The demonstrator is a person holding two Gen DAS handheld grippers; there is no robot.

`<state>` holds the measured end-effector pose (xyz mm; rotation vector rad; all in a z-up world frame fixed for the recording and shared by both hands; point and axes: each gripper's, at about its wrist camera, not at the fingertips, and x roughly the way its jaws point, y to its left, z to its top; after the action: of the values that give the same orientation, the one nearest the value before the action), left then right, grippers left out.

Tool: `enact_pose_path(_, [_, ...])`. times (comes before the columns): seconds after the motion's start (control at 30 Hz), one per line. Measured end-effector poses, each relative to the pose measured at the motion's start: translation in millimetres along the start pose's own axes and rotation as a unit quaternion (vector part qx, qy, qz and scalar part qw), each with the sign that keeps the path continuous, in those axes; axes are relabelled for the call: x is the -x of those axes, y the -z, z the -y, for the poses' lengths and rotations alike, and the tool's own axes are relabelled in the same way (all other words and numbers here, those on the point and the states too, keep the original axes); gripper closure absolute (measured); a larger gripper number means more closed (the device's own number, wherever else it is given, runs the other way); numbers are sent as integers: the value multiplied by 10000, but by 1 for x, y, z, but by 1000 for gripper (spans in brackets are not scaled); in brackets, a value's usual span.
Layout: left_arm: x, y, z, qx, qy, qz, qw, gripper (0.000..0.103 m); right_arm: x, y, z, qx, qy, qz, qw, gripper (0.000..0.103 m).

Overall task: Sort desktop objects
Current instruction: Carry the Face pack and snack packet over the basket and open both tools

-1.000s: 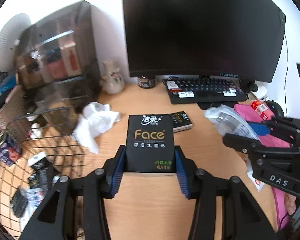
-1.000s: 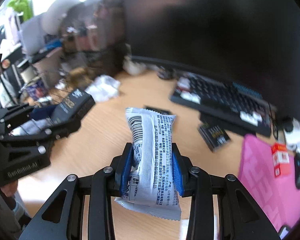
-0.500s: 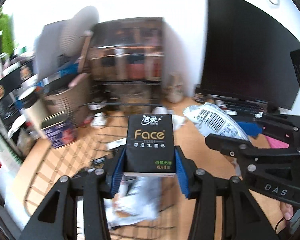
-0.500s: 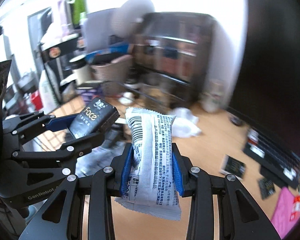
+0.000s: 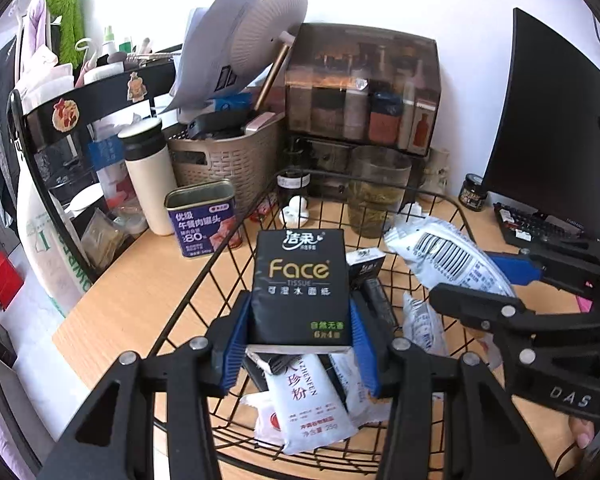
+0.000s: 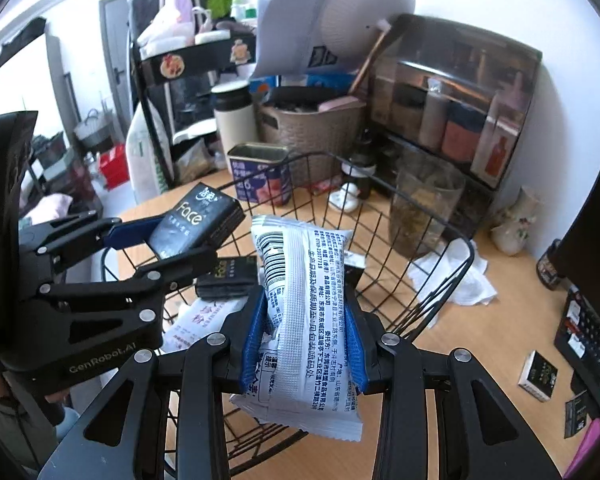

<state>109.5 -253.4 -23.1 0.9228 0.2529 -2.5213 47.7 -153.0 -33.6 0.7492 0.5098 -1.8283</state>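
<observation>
The left gripper (image 5: 300, 344) is clamped on a black tissue pack (image 5: 300, 286) printed "Face", its blue pads pressing both long sides of the pack. The pack hangs above the black wire basket (image 5: 204, 276) that stands on the wooden counter (image 5: 132, 292). In the left wrist view the basket fills the centre; below the pack, toward 6 o'clock, lie white sachets (image 5: 308, 404) on the basket floor, and a small black box (image 5: 366, 266) lies just past the pack toward 1 o'clock.

The right gripper (image 6: 306, 340) is closed on a white snack packet (image 6: 308, 308) with a barcode and blue print, the pads squeezing its middle so that it bulges above and below them. This packet also hangs over the basket, near its right rim. In the left wrist view the right gripper and its packet show at 3 o'clock; in the right wrist view the left gripper with its tissue pack shows at 9 o'clock.

Beyond the basket, toward 12 o'clock in the right wrist view, stand a blue tin (image 6: 260, 172), a brown woven bin (image 6: 312, 128) and a tinted glass (image 6: 424, 204). A crumpled white tissue (image 6: 456, 276) lies on the counter at 3 o'clock, touching the basket's rim. A keyboard (image 6: 588, 344) sits at the far right edge.
</observation>
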Motion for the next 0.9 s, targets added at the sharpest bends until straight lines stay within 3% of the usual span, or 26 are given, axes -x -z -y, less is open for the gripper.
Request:
enact_pose_path(0.27, [0, 2, 3, -56, 29, 40, 10000, 50, -5, 1, 3, 10, -80, -9, 10000, 66])
enact_pose_path(0.43, [7, 1, 3, -60, -27, 257, 9996, 36, -2, 1, 1, 66, 13, 101, 9999, 60])
enact_pose_path(0.9, [6, -1, 3, -30, 28, 254, 9997, 36, 2, 1, 4, 4, -15, 159, 9999, 60])
